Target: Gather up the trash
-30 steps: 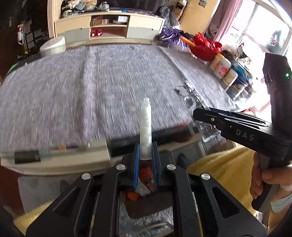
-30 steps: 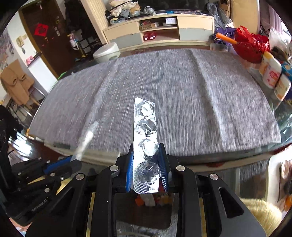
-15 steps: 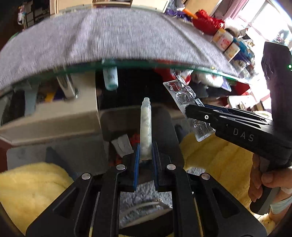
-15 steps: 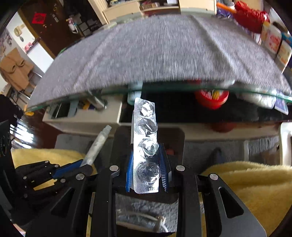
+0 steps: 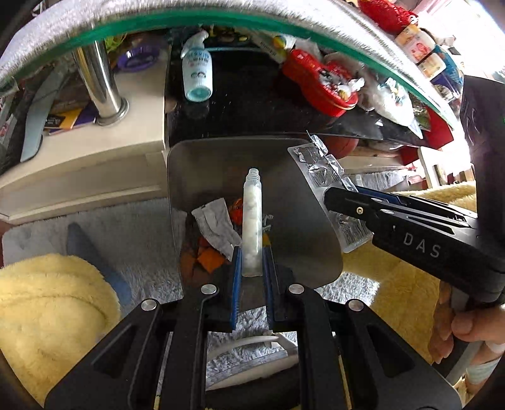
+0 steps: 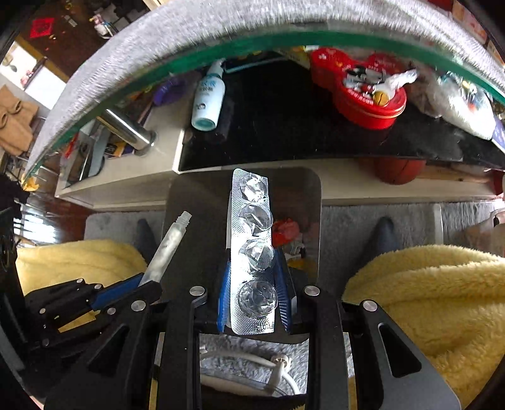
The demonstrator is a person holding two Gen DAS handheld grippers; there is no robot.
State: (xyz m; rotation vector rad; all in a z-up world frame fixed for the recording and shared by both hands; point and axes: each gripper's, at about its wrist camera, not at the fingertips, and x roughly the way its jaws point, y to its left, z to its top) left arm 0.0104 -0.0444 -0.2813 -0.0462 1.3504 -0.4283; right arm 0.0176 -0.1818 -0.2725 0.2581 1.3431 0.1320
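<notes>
My left gripper is shut on a clear plastic tube with white filling, which stands upright over the mouth of a metal trash bin. Crumpled paper and orange scraps lie inside the bin. My right gripper is shut on a used silver blister pack, also above the bin. In the left wrist view the right gripper comes in from the right with the blister pack over the bin's right rim. The right wrist view shows the left gripper and its tube at the lower left.
A glass table edge under grey cloth arches overhead. On the shelf below it are a spray bottle, a red tin, a basketball and a chrome leg. Yellow fleece flanks the bin on a grey rug.
Both grippers have sunk from above the table top to below its edge and tipped downward. The tube and the blister pack now hang over the open bin, still gripped.
</notes>
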